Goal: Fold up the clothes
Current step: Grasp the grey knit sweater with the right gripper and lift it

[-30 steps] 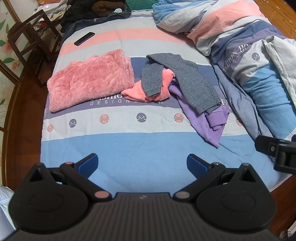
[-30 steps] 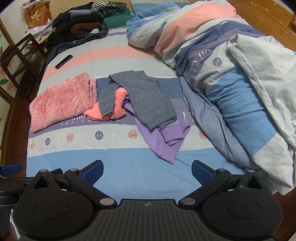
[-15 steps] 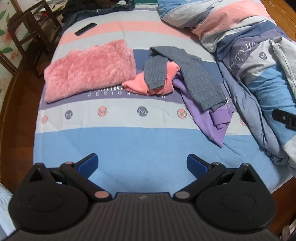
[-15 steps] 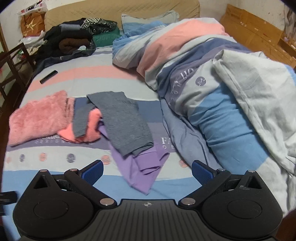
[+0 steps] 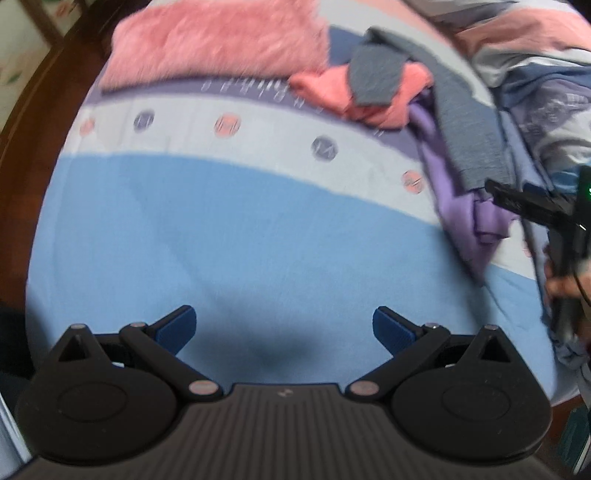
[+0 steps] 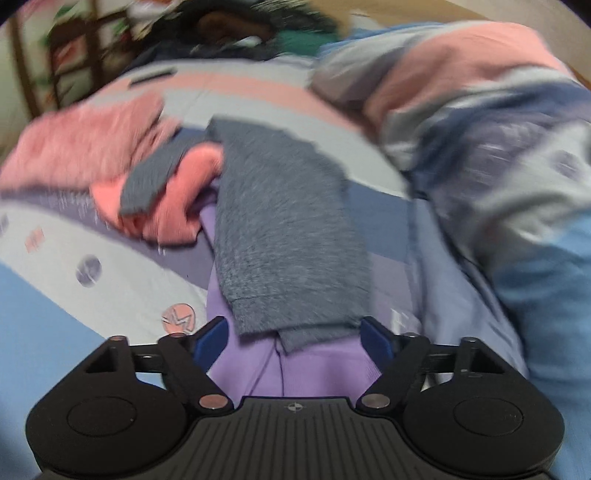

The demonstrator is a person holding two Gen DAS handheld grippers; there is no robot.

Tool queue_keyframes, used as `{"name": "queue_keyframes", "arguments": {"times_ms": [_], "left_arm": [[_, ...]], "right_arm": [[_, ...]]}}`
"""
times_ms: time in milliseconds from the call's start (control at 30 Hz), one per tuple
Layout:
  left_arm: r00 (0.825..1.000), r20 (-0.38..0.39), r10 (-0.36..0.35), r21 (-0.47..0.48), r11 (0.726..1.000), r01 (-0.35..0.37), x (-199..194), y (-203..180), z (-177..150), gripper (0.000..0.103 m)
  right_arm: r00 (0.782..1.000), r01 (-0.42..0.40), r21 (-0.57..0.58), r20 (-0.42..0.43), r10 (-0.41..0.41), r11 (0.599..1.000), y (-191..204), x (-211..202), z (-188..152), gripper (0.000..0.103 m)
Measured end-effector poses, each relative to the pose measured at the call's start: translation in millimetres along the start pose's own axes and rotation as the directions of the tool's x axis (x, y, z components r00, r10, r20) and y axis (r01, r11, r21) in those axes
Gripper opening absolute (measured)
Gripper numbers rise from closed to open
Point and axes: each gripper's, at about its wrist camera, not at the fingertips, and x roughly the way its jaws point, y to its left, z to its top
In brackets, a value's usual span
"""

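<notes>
A pile of clothes lies on the bed: a grey knit garment (image 6: 284,236) on top, a purple garment (image 6: 314,369) under it and a coral-pink one (image 6: 177,206) to its left. My right gripper (image 6: 293,341) is open, low over the pile, its fingertips on either side of the grey garment's near hem. It also shows in the left wrist view (image 5: 532,203) at the purple garment (image 5: 465,206). My left gripper (image 5: 284,330) is open and empty, close over the blue band of the bedsheet (image 5: 229,229). A folded fluffy pink garment (image 5: 218,40) lies at the far left.
A rumpled striped duvet (image 6: 491,147) fills the right side of the bed. Dark clothes (image 6: 229,29) are heaped at the headboard, with a black remote (image 6: 151,75) near them. A wooden chair (image 6: 74,51) stands left of the bed.
Both grippers have dropped toward the bed. The right one has closed in on the clothes pile, the left one has come down over the blue band of the sheet. Both stay open.
</notes>
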Motion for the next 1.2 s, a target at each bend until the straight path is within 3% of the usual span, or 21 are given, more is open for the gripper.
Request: {"name": "queue_keyframes", "arguments": {"times_ms": [100, 200, 267, 300, 333, 367, 533, 633, 733, 833, 1033, 1200], "left_arm": [[0.999, -0.036, 0.012, -0.033, 0.999, -0.013, 18.2, 3.1, -10.0, 0.103], [0.997, -0.072, 0.012, -0.052, 0.999, -0.016, 32.5, 5.0, -19.5, 0.103], [0.996, -0.09, 0.011, -0.057, 0.998, -0.017, 39.7, 5.4, -24.1, 0.103], [0.995, -0.095, 0.012, -0.061, 0.998, -0.018, 41.6, 5.3, -25.8, 0.103], [0.995, -0.096, 0.009, -0.064, 0.998, -0.015, 41.3, 4.6, -26.6, 0.103], [0.995, -0.095, 0.005, -0.067, 0.998, -0.011, 40.7, 3.9, -27.3, 0.103], [0.998, -0.063, -0.022, -0.053, 0.998, 0.019, 27.2, 2.6, -23.3, 0.103], [0.999, -0.028, -0.028, -0.043, 0.999, 0.027, 14.7, 3.5, -19.8, 0.103], [0.999, 0.003, -0.043, -0.045, 0.998, 0.043, -4.4, 7.7, -15.8, 0.103], [0.997, 0.04, -0.067, -0.05, 0.996, 0.069, -27.1, 18.1, -11.0, 0.103], [0.986, 0.126, -0.105, -0.058, 0.992, 0.114, -69.0, 54.4, -7.2, 0.103], [0.976, 0.17, -0.135, -0.055, 0.988, 0.146, -87.5, 93.9, -10.8, 0.103]], "right_arm": [[1.0, 0.027, -0.152, 0.017, -0.025, 0.988, 18.1, 32.4, 0.4, 0.069], [0.998, 0.065, -0.303, 0.036, -0.057, 0.951, 32.2, 53.4, -3.5, 0.068], [0.996, 0.085, -0.376, 0.034, -0.078, 0.923, 34.0, 63.5, -5.9, 0.058], [0.995, 0.095, -0.379, 0.038, -0.087, 0.921, 31.7, 63.4, -4.7, 0.051], [0.994, 0.106, -0.372, 0.044, -0.097, 0.922, 28.7, 61.7, -2.9, 0.032], [0.993, 0.118, -0.366, 0.051, -0.106, 0.923, 25.7, 60.1, -1.1, 0.027], [0.992, 0.116, -0.248, 0.083, -0.098, 0.962, 3.7, 27.7, 15.9, 0.017], [0.997, 0.017, -0.068, 0.082, -0.011, 0.998, -23.4, 1.0, 35.9, 0.015], [0.988, -0.036, 0.066, 0.15, 0.026, 0.997, -43.8, -43.3, 61.1, 0.014], [0.967, -0.071, 0.119, 0.25, 0.039, 0.99, -53.7, -106.8, 91.9, 0.013], [0.883, -0.15, 0.141, 0.464, 0.068, 0.979, -57.8, -264.4, 163.1, 0.013], [0.82, -0.23, 0.121, 0.558, 0.126, 0.966, -42.2, -384.6, 203.0, 0.013]]}}
